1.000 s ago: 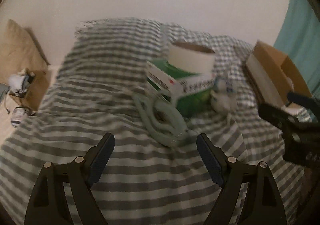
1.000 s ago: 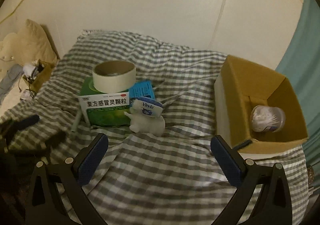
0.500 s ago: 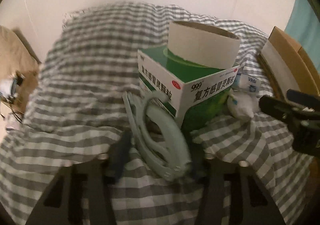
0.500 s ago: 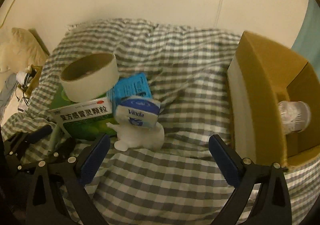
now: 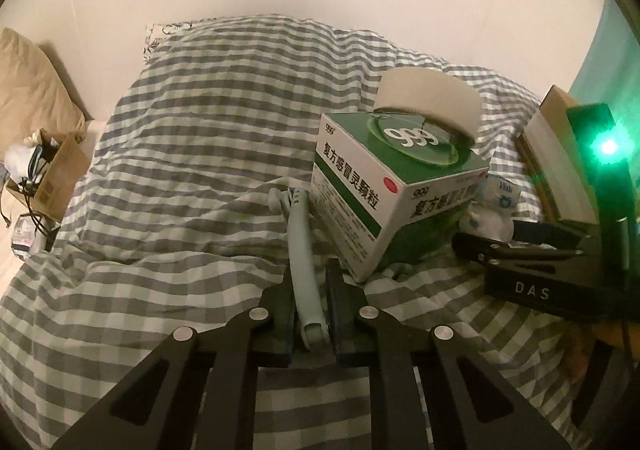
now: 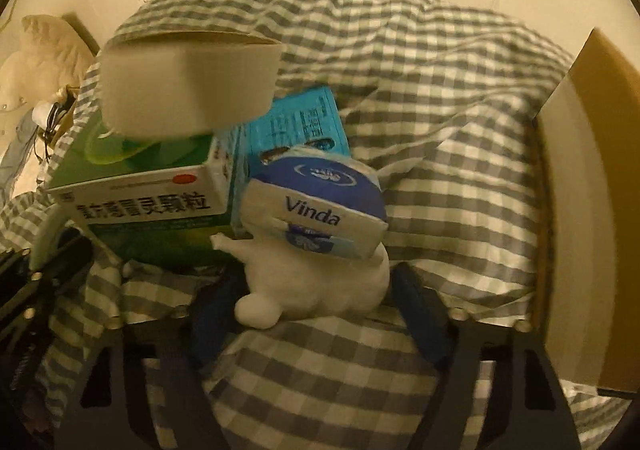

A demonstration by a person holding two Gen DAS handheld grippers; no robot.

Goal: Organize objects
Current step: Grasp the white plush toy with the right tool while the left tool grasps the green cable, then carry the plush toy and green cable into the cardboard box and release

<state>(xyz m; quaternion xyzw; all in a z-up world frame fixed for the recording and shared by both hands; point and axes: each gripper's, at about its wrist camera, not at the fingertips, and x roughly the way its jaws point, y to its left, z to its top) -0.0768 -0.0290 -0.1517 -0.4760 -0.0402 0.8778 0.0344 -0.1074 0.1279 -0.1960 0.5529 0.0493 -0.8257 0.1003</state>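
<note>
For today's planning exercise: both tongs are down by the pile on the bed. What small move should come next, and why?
Probably close the right tongs: they are open on either side of the white figurine but not gripping it. The left tongs are already shut on the pale blue tool.

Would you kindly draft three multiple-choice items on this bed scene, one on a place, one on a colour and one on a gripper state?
1. Where does the tape roll sit?
A. on the green medicine box
B. inside the cardboard box
C. on the bare bedspread

2. What colour is the hanger?
A. red
B. pale blue-green
C. black

3. How does the right gripper stand?
A. shut on the tissue pack
B. shut on nothing
C. open on either side of the white figurine

Answers: 1 A, the roll rests on the box's top face. 2 B, its pale shaft shows between the closed pads of the left gripper. 3 C, the blue pads stand apart, the figurine between them.
</note>
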